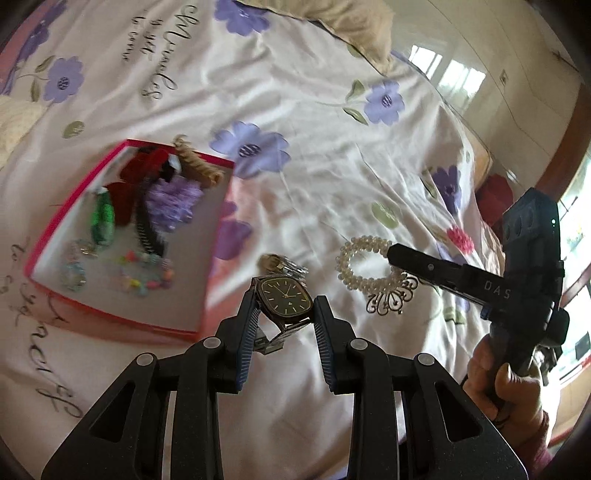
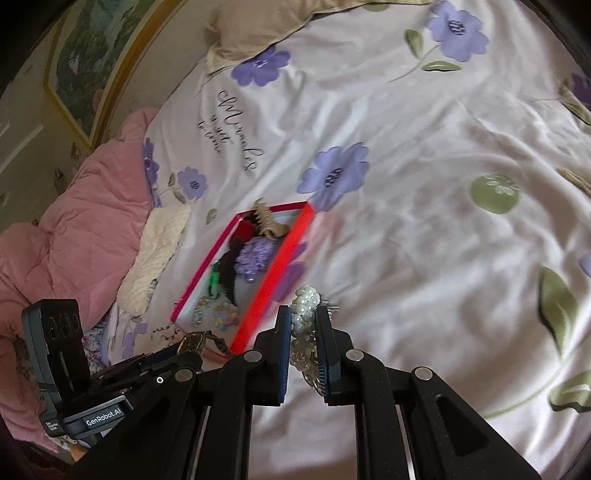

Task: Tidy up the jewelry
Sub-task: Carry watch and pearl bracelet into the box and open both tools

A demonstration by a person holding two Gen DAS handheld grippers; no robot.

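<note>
My left gripper [image 1: 283, 301] is shut on a square dark-faced wristwatch [image 1: 285, 300], held just above the bedspread, right of the red box [image 1: 207, 291]. The box holds hair ties, clips and bead bracelets [image 1: 144, 275]. My right gripper [image 2: 301, 314] is shut on a pearl bracelet [image 2: 304, 306] with a gold filigree charm; it also shows in the left wrist view [image 1: 364, 264], where the right gripper's finger [image 1: 424, 264] lies over the bracelet. A second gold watch [image 1: 282, 263] lies on the bed beside the box.
A white floral bedspread [image 1: 332, 166] covers the bed. A pink quilt [image 2: 74, 229] and a cream pillow [image 2: 155, 251] lie left of the box. A beige pillow [image 1: 354, 26] sits at the far end. The bed edge falls off at the right [image 1: 480, 155].
</note>
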